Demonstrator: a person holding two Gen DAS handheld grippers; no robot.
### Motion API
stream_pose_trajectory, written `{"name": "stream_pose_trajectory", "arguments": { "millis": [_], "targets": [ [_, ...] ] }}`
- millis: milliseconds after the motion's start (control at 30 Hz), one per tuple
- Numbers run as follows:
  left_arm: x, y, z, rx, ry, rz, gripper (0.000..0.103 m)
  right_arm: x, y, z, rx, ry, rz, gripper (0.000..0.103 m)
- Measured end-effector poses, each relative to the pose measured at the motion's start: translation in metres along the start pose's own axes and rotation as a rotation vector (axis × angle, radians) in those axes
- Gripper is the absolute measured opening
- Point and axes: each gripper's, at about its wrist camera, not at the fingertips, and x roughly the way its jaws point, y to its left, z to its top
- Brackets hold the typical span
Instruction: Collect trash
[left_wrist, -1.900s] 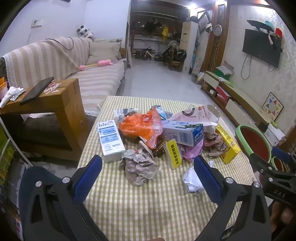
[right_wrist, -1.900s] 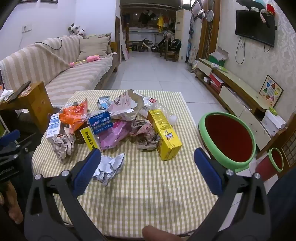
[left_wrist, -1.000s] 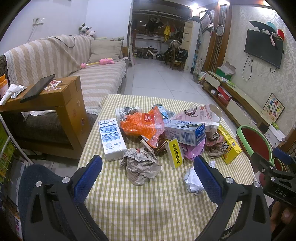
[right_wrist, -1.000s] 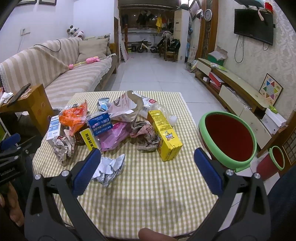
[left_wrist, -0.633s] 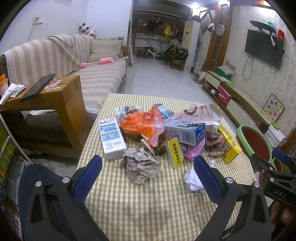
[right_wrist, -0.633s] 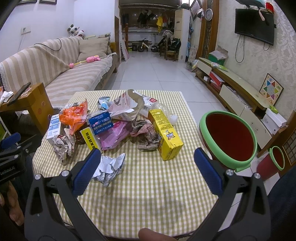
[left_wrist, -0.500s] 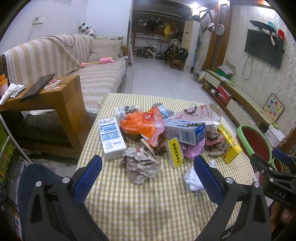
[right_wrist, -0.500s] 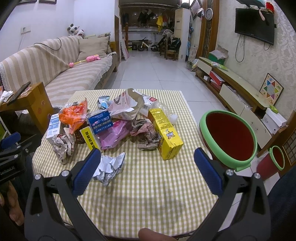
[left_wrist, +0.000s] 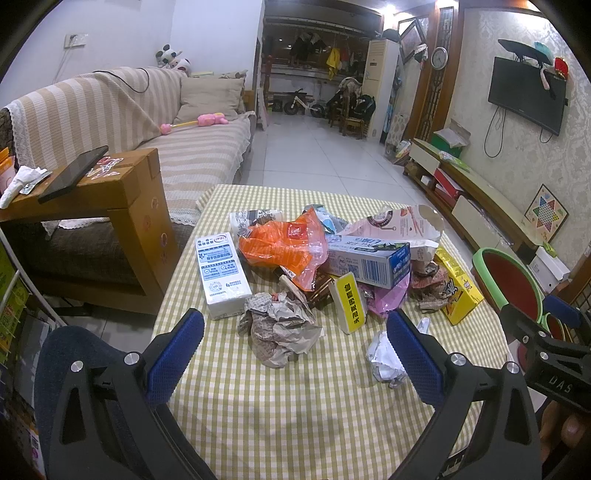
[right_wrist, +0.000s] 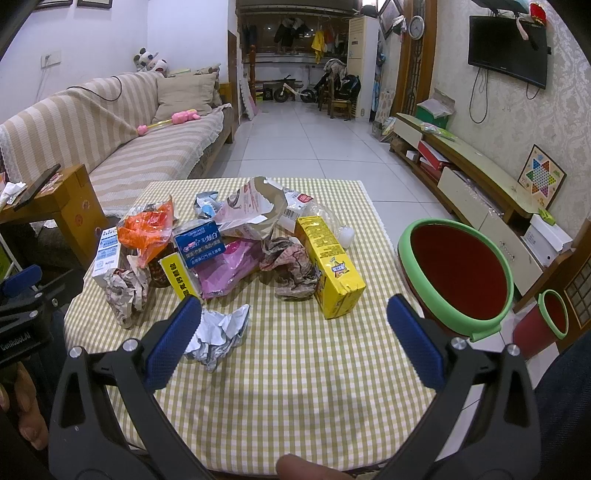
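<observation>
the left gripper (left_wrist: 295, 354) and the right gripper (right_wrist: 293, 338) both hover with blue-padded fingers spread wide and nothing between them, above the near edge of the yellow-checked tablecloth-covered table (right_wrist: 314, 387). a crumpled silvery-white foil wad (right_wrist: 218, 332) lies just beside the right gripper's left finger, with a crumpled brown paper ball (left_wrist: 280, 332) toward the table's left side. behind them the trash pile fills the table's middle: a yellow rectangular carton (right_wrist: 328, 266), a blue-and-white toothpaste box (left_wrist: 369, 258), an orange plastic bag (left_wrist: 284, 247), and a white rectangular carton (left_wrist: 221, 273) near the left edge, while a red bin with a green rim (right_wrist: 458, 273) stands off the right edge.

bright indoor light, sharp focus, strong fisheye edge warping
</observation>
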Motion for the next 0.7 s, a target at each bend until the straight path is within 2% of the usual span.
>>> {"name": "stream_pose_trajectory", "arguments": {
  "millis": [700],
  "targets": [
    [0.0001, 0.0001, 0.0005, -0.001, 0.003, -0.001, 0.095, 0.0011, 0.0002, -0.0004, 0.002, 0.003, -0.002, 0.099]
  ]
}}
